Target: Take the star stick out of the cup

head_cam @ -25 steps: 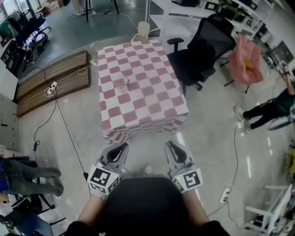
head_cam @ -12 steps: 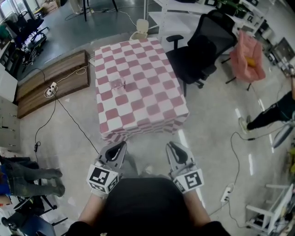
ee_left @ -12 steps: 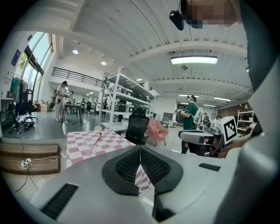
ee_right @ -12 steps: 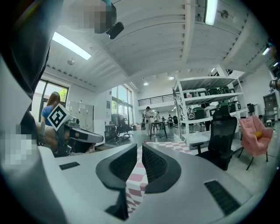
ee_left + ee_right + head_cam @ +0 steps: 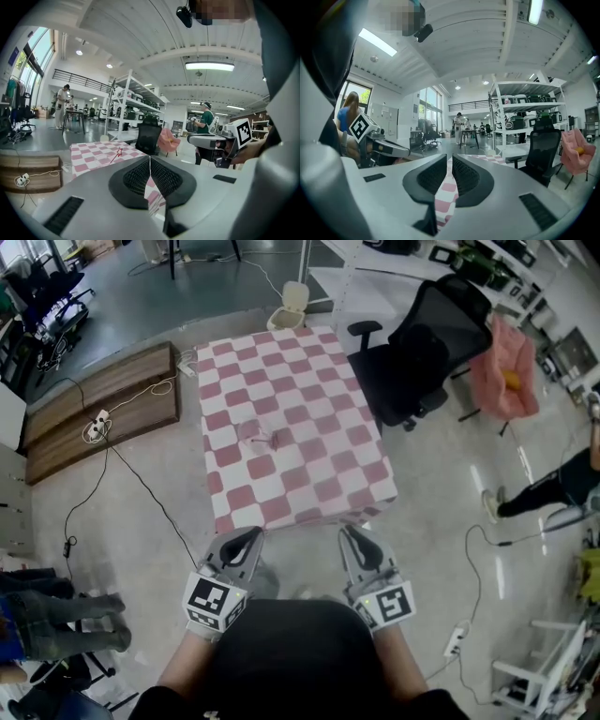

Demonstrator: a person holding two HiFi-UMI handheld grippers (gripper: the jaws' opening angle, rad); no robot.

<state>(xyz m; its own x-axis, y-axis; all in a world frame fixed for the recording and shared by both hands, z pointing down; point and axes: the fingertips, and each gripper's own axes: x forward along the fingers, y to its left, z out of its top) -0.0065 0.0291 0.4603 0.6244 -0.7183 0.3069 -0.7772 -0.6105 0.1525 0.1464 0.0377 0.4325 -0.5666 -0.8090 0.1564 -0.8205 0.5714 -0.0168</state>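
Observation:
A clear cup (image 5: 254, 434) stands near the middle of the pink-and-white checked table (image 5: 309, 390), with the thin red star stick (image 5: 271, 439) leaning out of it. In the left gripper view the star stick (image 5: 117, 153) shows far ahead over the table. My left gripper (image 5: 247, 541) is held low in front of my body, short of the table's near edge, jaws shut and empty. My right gripper (image 5: 353, 538) hangs beside it, its jaws almost together with a thin slit and nothing in them. Both are well away from the cup.
A black office chair (image 5: 422, 352) stands at the table's right side. A pink chair (image 5: 504, 376) is farther right. A wooden platform (image 5: 103, 404) with a power strip lies left, and cables trail over the floor. A person's legs (image 5: 56, 620) show at the lower left.
The table has drawn nearer to me and now sits just beyond the gripper tips. Both grippers keep the same place and the same closed stance.

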